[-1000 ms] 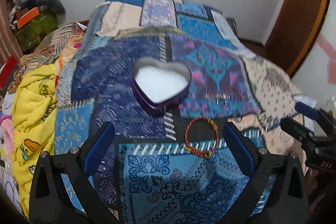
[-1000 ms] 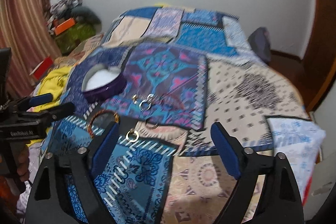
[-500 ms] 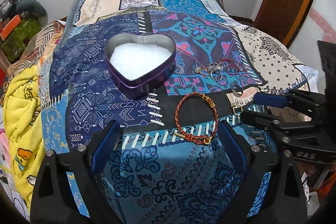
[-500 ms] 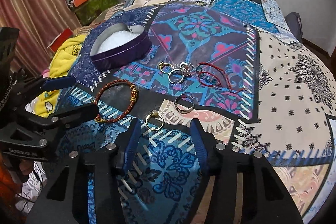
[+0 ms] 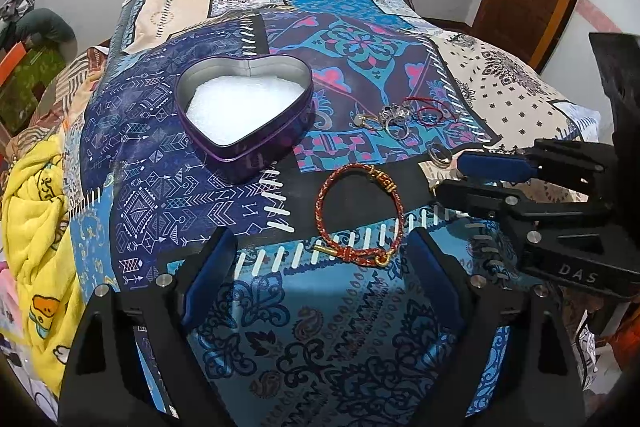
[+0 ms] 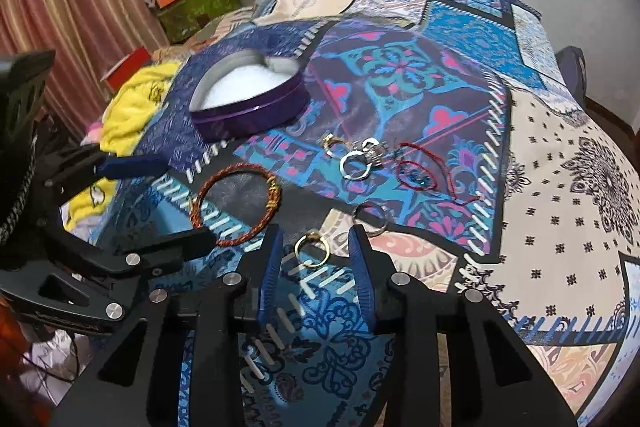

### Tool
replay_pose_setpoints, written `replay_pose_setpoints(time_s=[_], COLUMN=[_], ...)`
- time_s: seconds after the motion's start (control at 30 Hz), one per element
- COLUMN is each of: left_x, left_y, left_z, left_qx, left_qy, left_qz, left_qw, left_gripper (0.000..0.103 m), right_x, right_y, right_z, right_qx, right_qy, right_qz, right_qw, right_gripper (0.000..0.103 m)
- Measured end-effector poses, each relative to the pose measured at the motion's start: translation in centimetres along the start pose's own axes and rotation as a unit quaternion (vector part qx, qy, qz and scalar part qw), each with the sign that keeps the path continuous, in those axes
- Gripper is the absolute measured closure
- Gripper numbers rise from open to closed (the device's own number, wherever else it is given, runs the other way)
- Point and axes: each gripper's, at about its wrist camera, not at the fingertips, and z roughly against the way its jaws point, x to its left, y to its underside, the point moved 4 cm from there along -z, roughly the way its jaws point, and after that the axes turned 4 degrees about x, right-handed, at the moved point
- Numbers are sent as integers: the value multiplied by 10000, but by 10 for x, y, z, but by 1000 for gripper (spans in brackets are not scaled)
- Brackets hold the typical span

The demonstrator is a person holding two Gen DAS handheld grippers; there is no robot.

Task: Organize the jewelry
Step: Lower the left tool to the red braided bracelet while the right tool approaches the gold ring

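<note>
The right gripper had just narrowed around the gold ring on the quilt (pads not yet touching), so a pickup looked imminent; the left gripper, slightly narrowed but unclenched, straddled the braided bracelet near the heart-shaped tin.

Bedroom: patchwork-quilted bed, curtain

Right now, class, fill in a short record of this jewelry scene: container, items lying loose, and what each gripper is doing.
container: heart tin, open, white lining, no jewelry visible inside
loose on bedspread: braided bracelet, gold ring, silver rings, red cord
left gripper: open, bracelet between its fingers, closing slightly
right gripper: closing around gold ring, pads not yet touching
</note>
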Motion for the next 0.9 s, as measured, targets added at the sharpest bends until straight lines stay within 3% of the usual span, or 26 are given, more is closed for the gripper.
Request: replay_pose_setpoints(time_s=[0.17, 0.33, 0.67, 0.77, 0.9], left_x=[-3, -7, -27, -31, -32], left_y=[1, 2, 0, -1, -6], left_z=[-2, -5, -17, -19, -21], left_qx=[17, 43, -75, -148, -153], left_qy=[28, 63, -140, -126, -26], left_qz=[-67, -164, -703, -782, -795], left_qw=[10000, 9998, 9974, 9967, 9967], left_gripper=[17, 17, 28, 36, 57], right_x=[1, -6, -9, -14, -19], right_y=[4, 2, 7, 8, 7], right_z=[-14, -14, -6, -1, 7], right_qx=[174, 130, 49, 21, -49], right_qy=[42, 13, -90, -70, -26], right_qz=[66, -98, -289, -369, -445], right_qw=[9998, 9999, 9995, 9993, 9990], right_gripper=[73, 86, 86, 86, 86])
